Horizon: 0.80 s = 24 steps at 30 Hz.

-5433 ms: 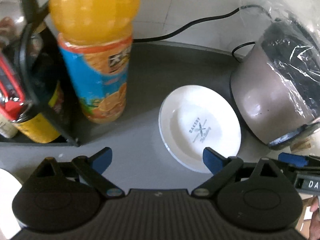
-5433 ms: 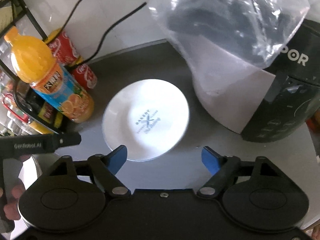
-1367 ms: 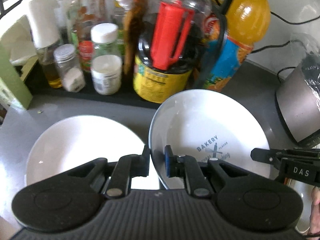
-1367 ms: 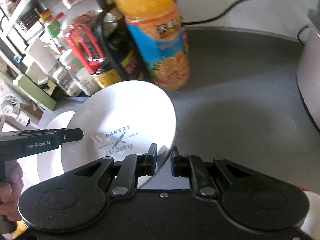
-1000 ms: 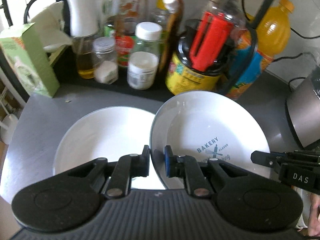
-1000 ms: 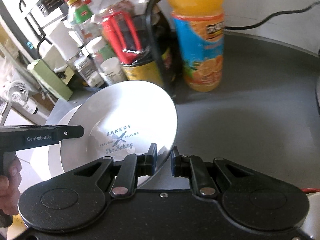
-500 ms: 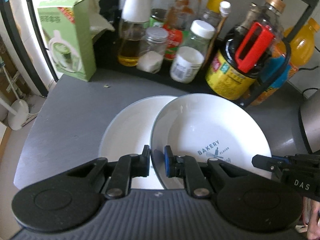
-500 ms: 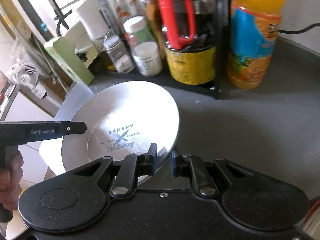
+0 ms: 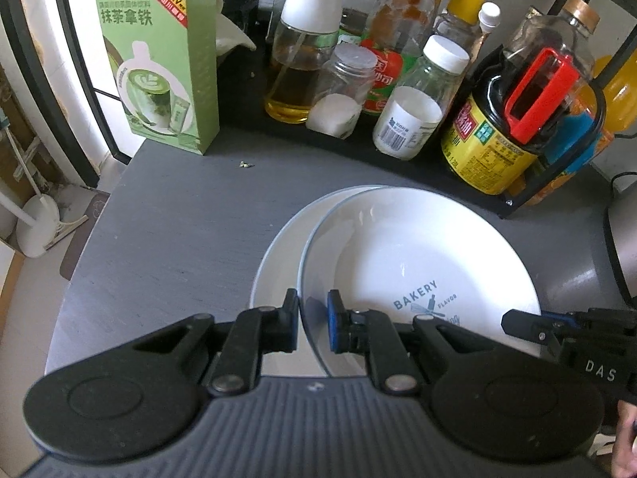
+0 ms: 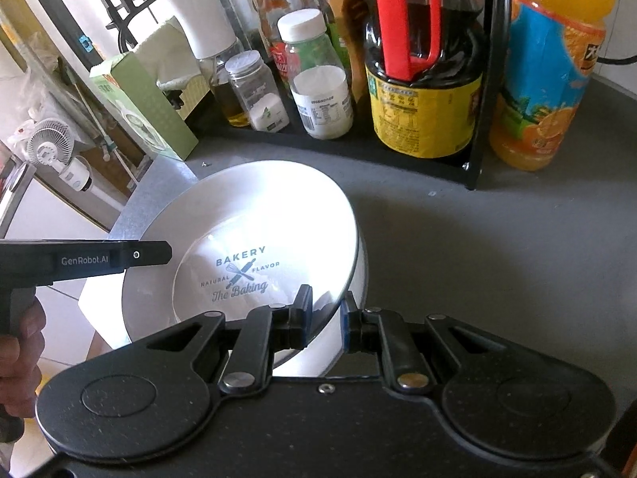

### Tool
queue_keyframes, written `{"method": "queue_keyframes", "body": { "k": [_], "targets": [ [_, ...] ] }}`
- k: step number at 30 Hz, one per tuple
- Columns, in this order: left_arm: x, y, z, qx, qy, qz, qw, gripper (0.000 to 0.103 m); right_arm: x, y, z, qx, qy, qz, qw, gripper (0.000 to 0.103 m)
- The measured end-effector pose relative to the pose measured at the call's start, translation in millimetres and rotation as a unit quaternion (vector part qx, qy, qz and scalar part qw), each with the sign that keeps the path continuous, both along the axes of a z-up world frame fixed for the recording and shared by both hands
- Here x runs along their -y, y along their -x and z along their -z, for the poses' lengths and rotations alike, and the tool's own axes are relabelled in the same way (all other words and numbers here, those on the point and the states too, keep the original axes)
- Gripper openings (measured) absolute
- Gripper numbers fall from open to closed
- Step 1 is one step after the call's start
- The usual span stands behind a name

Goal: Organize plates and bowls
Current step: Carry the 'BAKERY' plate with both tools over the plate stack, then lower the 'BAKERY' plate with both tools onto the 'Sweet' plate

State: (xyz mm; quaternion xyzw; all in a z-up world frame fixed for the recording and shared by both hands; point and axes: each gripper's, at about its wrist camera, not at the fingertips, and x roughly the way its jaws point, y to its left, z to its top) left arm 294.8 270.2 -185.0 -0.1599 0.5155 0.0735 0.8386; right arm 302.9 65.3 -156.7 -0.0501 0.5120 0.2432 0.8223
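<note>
Left tongs [image 9: 312, 326] are clamping the near rim of the printed plate [image 9: 418, 263], now overlapping the plain plate [image 9: 278, 263] on the worktop [image 9: 179, 239] near its left edge; a second ago the plain plate was showing far more. Right tongs [image 10: 324, 320] are pinching the printed plate's [image 10: 254, 239] opposite rim, holding it tilted. By the look of it, stacking is nearly done, with lowering and release remaining.

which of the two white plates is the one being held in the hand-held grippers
The upper plate, printed BAKERY: both the left hand-held gripper and right hand-held gripper pinch its rim. The plain plate lies beneath it, mostly covered, ungripped.
</note>
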Motion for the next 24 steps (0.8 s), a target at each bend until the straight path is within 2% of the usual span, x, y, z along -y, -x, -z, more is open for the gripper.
{"method": "queue_keyframes", "body": {
  "k": [24],
  "targets": [
    [-11,-14,19,-0.022,0.005,0.03,0.9993,0.012,-11,-5,19,-0.03,0.014,0.028,0.999,0.015]
  ]
}}
